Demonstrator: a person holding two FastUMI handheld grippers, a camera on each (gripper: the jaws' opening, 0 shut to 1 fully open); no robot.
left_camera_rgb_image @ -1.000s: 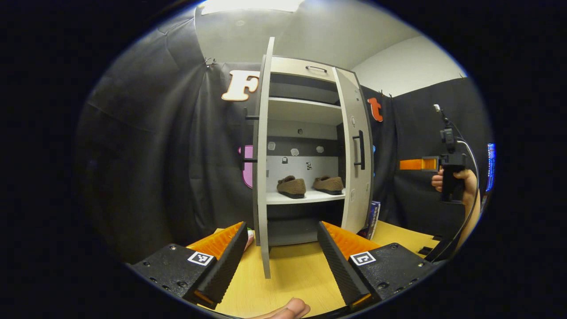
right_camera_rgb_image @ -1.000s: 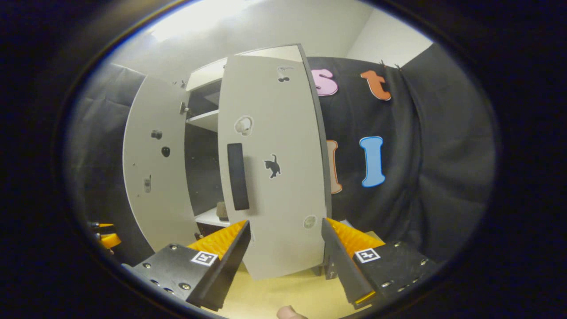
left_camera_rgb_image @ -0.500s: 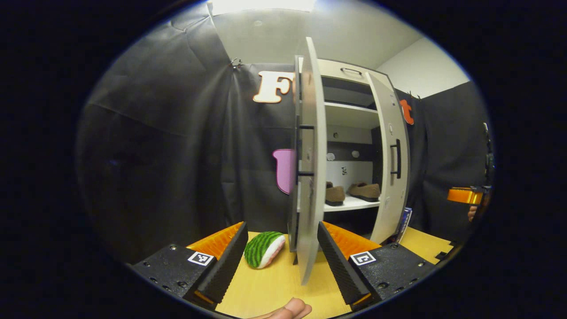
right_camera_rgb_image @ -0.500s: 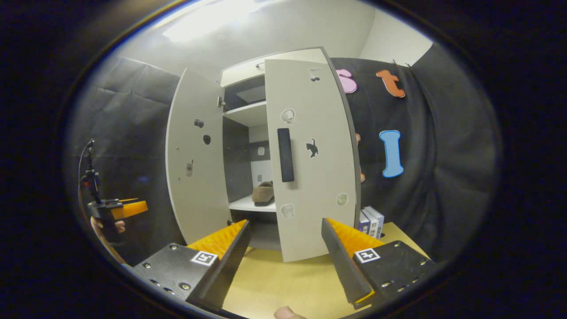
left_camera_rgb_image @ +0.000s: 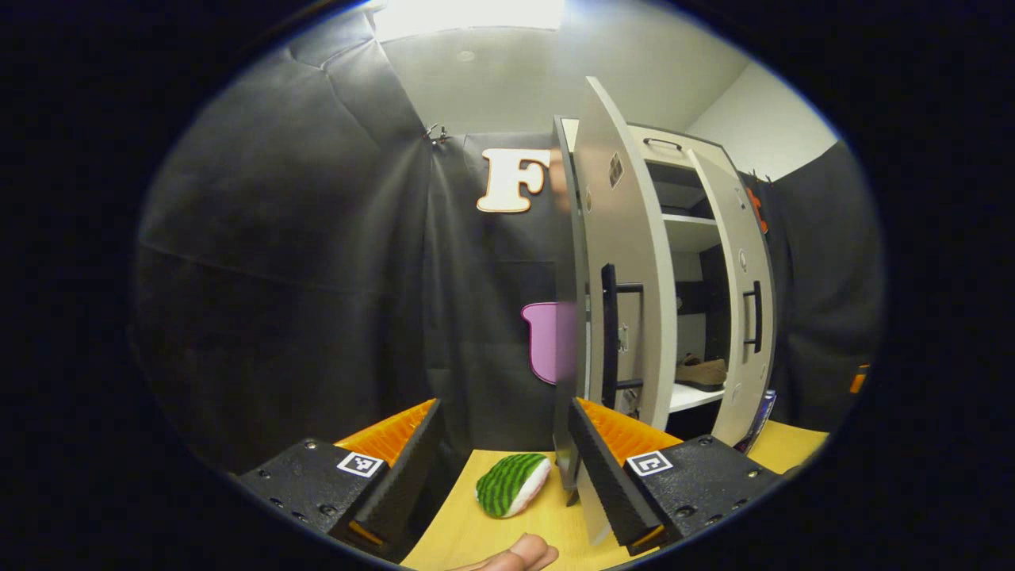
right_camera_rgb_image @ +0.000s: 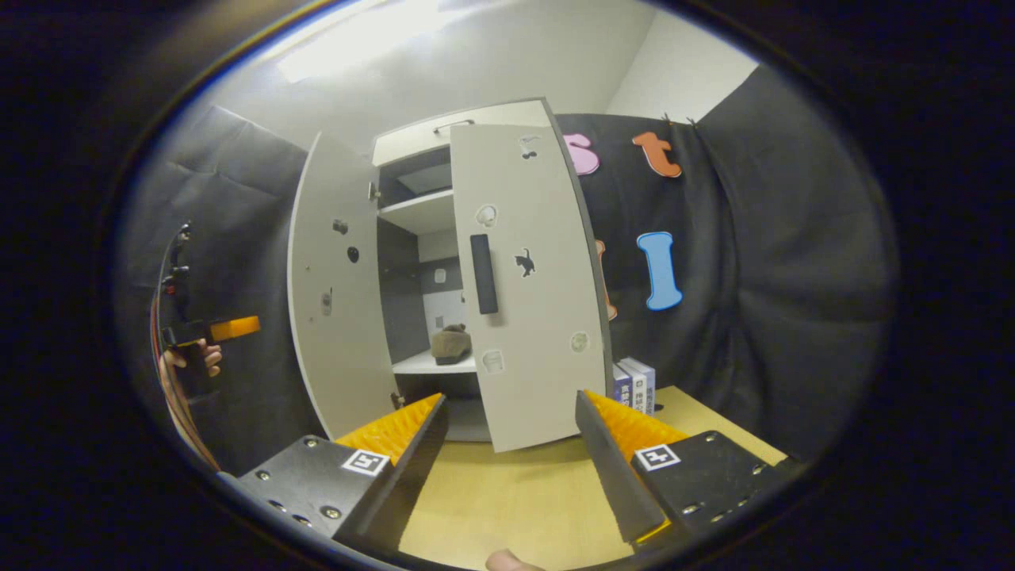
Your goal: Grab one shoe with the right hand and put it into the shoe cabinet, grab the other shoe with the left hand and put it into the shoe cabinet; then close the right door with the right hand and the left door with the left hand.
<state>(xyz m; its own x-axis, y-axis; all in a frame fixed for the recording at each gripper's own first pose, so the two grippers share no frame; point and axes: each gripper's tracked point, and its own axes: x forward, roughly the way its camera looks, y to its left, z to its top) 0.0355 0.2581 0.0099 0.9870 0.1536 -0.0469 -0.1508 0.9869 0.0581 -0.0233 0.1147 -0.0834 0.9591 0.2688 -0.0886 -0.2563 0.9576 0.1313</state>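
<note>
Left gripper view: left gripper [left_camera_rgb_image: 501, 464], fingers spread, nothing between them. Shoe cabinet [left_camera_rgb_image: 698, 238] at 2 o'clock; left door [left_camera_rgb_image: 622, 270] ajar, one shoe [left_camera_rgb_image: 702, 371] on the shelf inside. Watermelon toy [left_camera_rgb_image: 513, 484] on table [left_camera_rgb_image: 468, 531], 6 o'clock.

Right gripper view: right gripper [right_camera_rgb_image: 511, 456], fingers spread, empty. Right door [right_camera_rgb_image: 527, 293] half shut at 12 o'clock; shoe at 11 o'clock. Books [right_camera_rgb_image: 634, 381] beside cabinet, 1 o'clock. Left gripper at 9 o'clock.

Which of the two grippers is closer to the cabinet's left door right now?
Left. The left gripper is right up against the left door, whose lower edge sits beside one of its fingers. The right gripper faces the right door, with bare table between.
</note>
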